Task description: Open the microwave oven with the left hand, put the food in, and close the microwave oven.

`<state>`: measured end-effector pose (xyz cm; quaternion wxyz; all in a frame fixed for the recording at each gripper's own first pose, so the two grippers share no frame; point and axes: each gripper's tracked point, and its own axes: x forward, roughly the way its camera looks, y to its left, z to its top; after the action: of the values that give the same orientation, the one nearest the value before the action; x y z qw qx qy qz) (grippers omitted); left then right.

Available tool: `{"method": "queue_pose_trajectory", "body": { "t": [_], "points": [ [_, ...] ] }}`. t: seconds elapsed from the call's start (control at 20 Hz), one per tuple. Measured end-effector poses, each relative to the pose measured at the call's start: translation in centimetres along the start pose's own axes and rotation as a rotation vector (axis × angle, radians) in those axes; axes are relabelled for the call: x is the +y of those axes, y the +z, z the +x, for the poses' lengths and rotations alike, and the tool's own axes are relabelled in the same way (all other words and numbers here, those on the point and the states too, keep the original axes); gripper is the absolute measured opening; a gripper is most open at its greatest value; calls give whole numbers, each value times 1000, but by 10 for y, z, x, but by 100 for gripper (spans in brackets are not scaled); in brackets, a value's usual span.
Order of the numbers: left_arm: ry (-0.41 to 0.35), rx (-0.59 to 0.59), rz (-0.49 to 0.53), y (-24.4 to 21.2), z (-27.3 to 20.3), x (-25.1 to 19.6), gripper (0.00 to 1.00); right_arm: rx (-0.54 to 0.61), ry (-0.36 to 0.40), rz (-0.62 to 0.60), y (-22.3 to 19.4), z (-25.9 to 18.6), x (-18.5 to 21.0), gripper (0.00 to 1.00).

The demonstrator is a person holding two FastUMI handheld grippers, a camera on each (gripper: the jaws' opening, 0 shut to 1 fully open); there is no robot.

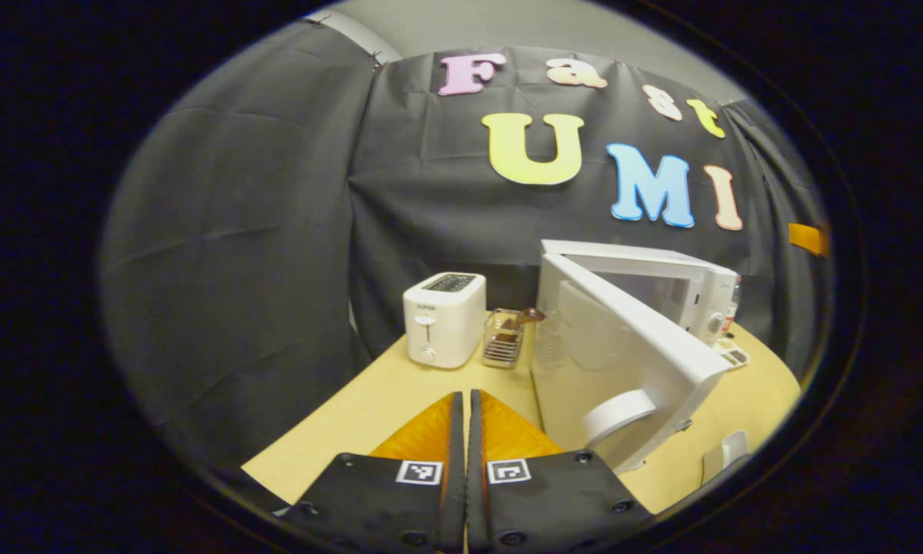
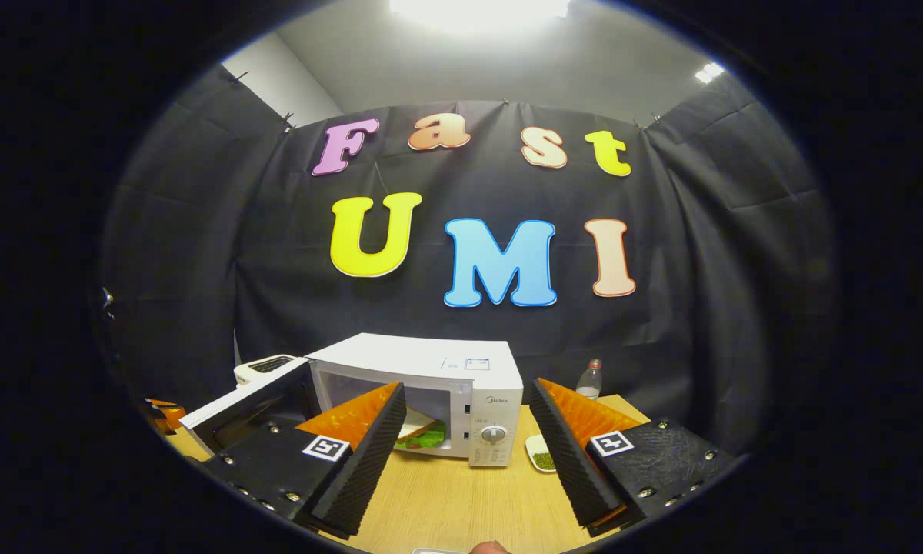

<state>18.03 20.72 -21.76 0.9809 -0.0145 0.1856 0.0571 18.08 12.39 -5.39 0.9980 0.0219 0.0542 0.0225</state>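
The microwave (image 2: 431,392) stands on the table (image 2: 461,492) with its long axis running side to side across the right gripper view, its front facing the camera and its dial panel at its right end. Its door (image 2: 238,408) is swung out on the left side, pointing toward the viewer and to the left of the right gripper's left finger. Inside the cavity lies the food (image 2: 423,435), a sandwich with green leaves, seen in the gap just beyond that left finger's tip.

The right gripper (image 2: 469,431) is held level and aimed straight at the oven front, well back from it, with its jaws spread wide and nothing between them. Beyond its right finger stand a small dish (image 2: 542,458) and a bottle (image 2: 588,378).

In the left gripper view, the left gripper (image 1: 465,400) points along the table toward the back wall, its jaws pressed together with nothing held. The door (image 1: 623,346) stands just right of its tips, edge-on and angled away, with the round handle (image 1: 619,412) nearest the right finger. Ahead, past the tips, stand a toaster (image 1: 444,319) and a small wire rack (image 1: 504,338) beside it.
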Motion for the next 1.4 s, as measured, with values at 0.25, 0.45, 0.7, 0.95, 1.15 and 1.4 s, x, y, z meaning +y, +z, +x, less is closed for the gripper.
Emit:
{"method": "queue_pose_trajectory", "body": {
  "t": [0.25, 0.45, 0.7, 0.95, 1.15, 1.4],
  "points": [
    [-49, 3, 78, -6, -6, -32, 7, -1, -38, -27, 1, -15, -27, 98],
    [-123, 5, 91, -5, -1, -68, 7, 6, -67, -25, 2, -22, -44, 98],
    [-235, -11, 124, 6, 6, -120, 7, 12, -100, -24, 3, -29, -60, 98],
    [-373, -14, 158, 11, 13, -174, 7, 29, -145, -22, 0, -37, -72, 98],
    [-462, -26, 193, 20, 24, -211, 10, 20, -185, -13, 0, -46, -80, 98],
    [-525, -40, 202, 33, 46, -248, 7, 30, -245, -13, -3, -59, -95, 98]
  ]
}}
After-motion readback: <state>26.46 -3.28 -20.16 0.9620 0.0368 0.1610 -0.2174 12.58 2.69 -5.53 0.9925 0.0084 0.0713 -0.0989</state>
